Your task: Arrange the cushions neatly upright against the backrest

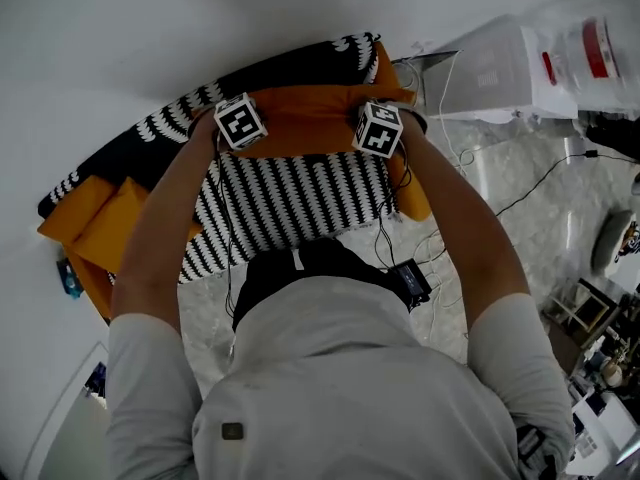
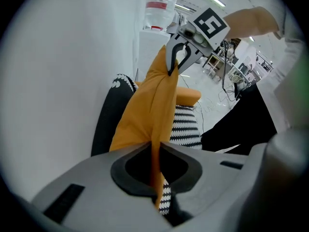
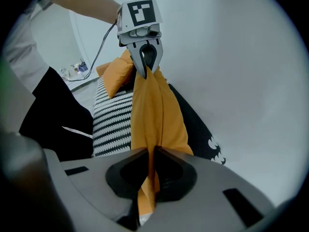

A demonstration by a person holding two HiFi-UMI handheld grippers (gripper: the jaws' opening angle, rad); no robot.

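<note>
1. Head view: left gripper (image 1: pixel 240 125) and right gripper (image 1: pixel 379 129) each hold the top edge of the orange cushion (image 1: pixel 305 118), one near each corner. It hangs upright over the striped seat (image 1: pixel 290 203), just in front of the black backrest (image 1: pixel 290 68). Other cushions (image 1: pixel 95 223), also orange, lie slumped at the sofa's left end, not upright.
2. Left gripper view: jaws clenched on a thin fold of the orange cushion (image 2: pixel 147 110). The fabric runs taut to the right gripper (image 2: pixel 176 64), which pinches the far corner. Backrest (image 2: pixel 108 120) sits close beside it.
3. Right gripper view: same story, with jaws clamped on the cushion's edge (image 3: pixel 154 115). The left gripper (image 3: pixel 145 64) is at the other end and the backrest (image 3: pixel 198 124) is alongside.
4. Handling, my read: light, soft, floppy. The filling sags below the pinch and the grip is on cover fabric only, so it could slip if yanked. Top corners are the right hold. Set the base on the seat, then lean it back.
5. Containers: none in the job. There's a water jug (image 1: pixel 598 48) in the background, but I can't tell its fill.
</note>
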